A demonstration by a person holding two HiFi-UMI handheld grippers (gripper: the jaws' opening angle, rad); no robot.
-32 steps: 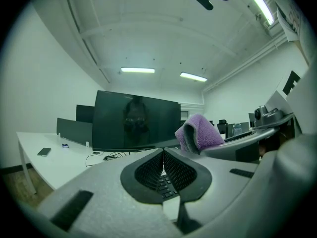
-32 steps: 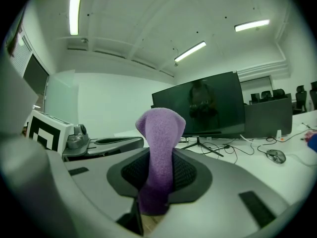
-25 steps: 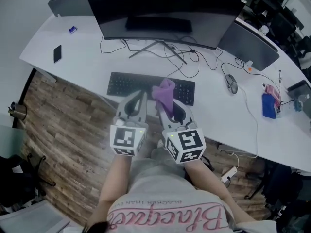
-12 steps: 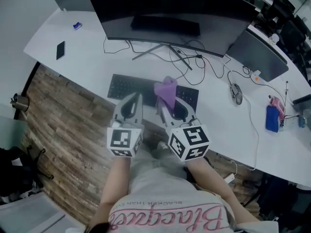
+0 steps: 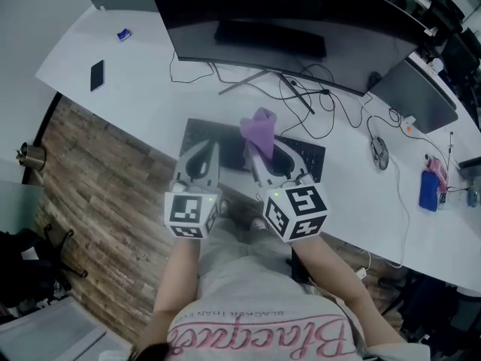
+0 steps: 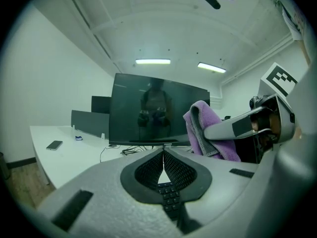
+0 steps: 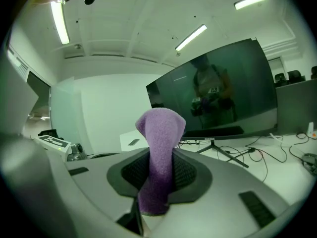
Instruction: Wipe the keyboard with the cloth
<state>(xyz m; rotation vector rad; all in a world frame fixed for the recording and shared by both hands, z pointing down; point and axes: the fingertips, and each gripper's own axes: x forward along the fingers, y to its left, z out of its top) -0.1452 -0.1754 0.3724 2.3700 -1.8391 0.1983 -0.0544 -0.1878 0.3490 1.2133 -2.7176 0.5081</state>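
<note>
A black keyboard (image 5: 198, 131) lies on the white desk below the monitor, and both grippers hide its middle. My right gripper (image 5: 253, 152) is shut on a purple cloth (image 5: 260, 128), which stands up out of the jaws above the keyboard. In the right gripper view the cloth (image 7: 159, 133) fills the gap of that gripper (image 7: 157, 158). My left gripper (image 5: 210, 146) hovers close beside it on the left, shut and holding nothing. In the left gripper view its jaws (image 6: 163, 152) meet at the tip, keyboard keys (image 6: 169, 196) show below them, and the cloth (image 6: 208, 133) hangs at the right.
A wide curved monitor (image 5: 301, 13) stands behind the keyboard with loose cables (image 5: 301, 96) at its foot. A mouse (image 5: 378, 153) and a blue object (image 5: 428, 191) lie to the right, a phone (image 5: 97, 74) at far left. The desk's front edge (image 5: 150, 153) runs just under the grippers.
The head camera has shifted, so the desk sits further right in view. Both grippers stay side by side over the keyboard, slightly further left along it. The cloth stays held.
</note>
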